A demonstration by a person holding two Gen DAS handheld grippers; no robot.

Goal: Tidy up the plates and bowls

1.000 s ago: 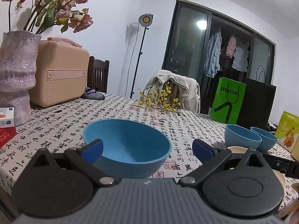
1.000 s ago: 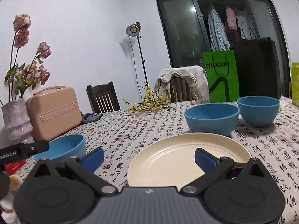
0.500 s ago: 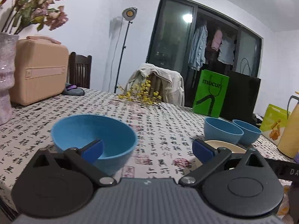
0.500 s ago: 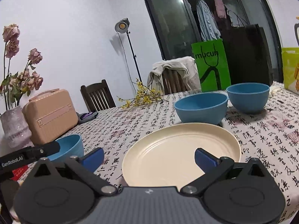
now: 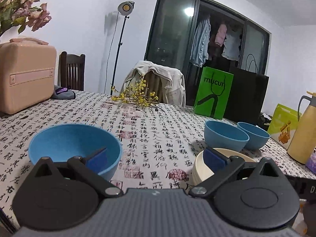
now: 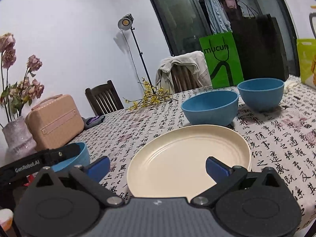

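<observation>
Now left gripper (image 5: 156,158) has swung right off bowl (image 5: 75,144)

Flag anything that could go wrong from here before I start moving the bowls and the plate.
The cream plate lies near the table's front edge, so a push from the open right gripper could slide it off.

The two far blue bowls sit close together; grasping one may knock the other.

The open left gripper has one finger over the near blue bowl; closing off-centre could tip it.

Cream plate (image 5: 199,163) half hidden behind right finger (image 5: 214,157).
</observation>
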